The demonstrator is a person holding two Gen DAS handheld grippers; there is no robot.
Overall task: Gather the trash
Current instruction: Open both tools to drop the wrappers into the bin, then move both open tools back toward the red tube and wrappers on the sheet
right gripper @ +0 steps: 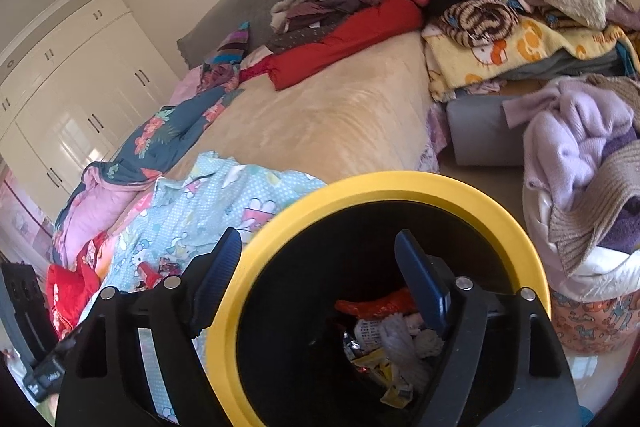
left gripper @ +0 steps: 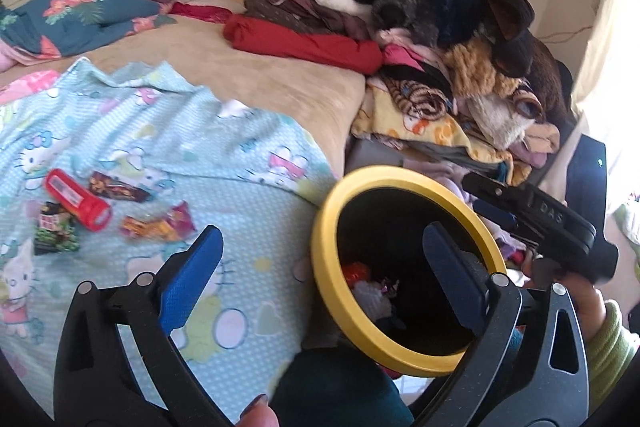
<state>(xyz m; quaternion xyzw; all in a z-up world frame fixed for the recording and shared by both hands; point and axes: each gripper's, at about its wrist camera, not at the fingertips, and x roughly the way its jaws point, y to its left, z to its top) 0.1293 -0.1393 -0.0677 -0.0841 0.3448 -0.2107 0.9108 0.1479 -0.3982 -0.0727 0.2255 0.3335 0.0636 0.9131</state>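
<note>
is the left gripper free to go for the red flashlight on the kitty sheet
Probably yes. The left gripper is open and empty, and the red flashlight lies uncovered on the sheet with wrappers beside it, none on top.

Black tool (left gripper: 320, 263) frames, blue pads (silver screws), green ribbed sleeve (left gripper: 612, 351).

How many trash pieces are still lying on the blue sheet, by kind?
Red tube: 1
Wrappers: 3
Total: 4
</note>
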